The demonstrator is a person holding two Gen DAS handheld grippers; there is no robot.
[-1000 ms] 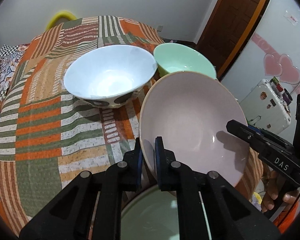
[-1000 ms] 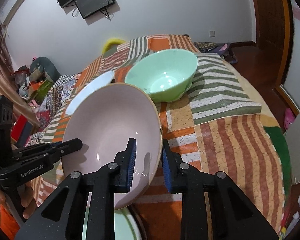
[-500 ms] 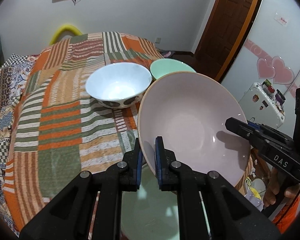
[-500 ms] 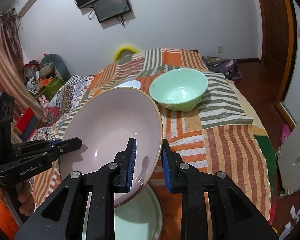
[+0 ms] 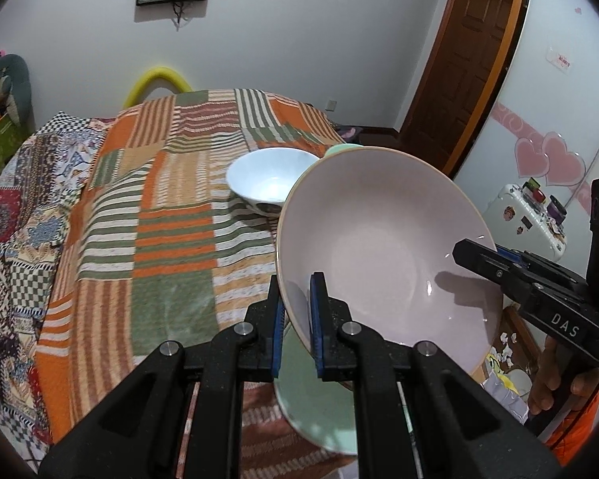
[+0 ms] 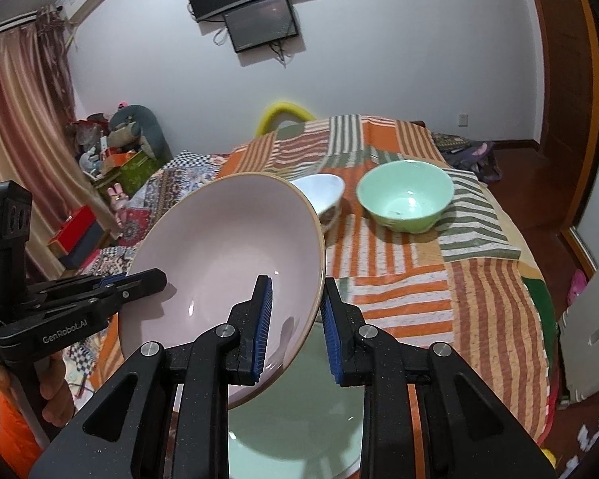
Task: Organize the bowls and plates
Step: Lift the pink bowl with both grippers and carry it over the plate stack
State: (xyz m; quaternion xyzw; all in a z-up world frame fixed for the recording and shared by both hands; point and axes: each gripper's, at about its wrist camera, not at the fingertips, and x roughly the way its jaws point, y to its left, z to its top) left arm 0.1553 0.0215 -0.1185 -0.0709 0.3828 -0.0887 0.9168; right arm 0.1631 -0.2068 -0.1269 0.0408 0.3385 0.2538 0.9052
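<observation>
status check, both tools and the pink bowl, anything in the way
Left tool and right tool shut on pink bowl, opposite rims. Bowl tilted, off the bed. Green plate underneath; white bowl, green bowl beyond.

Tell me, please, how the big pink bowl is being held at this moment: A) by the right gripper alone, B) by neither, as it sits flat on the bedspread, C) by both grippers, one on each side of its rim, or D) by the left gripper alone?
C: the left gripper and the right gripper each clamp an opposite edge of the pink bowl, which is tilted above the bedspread.
</observation>
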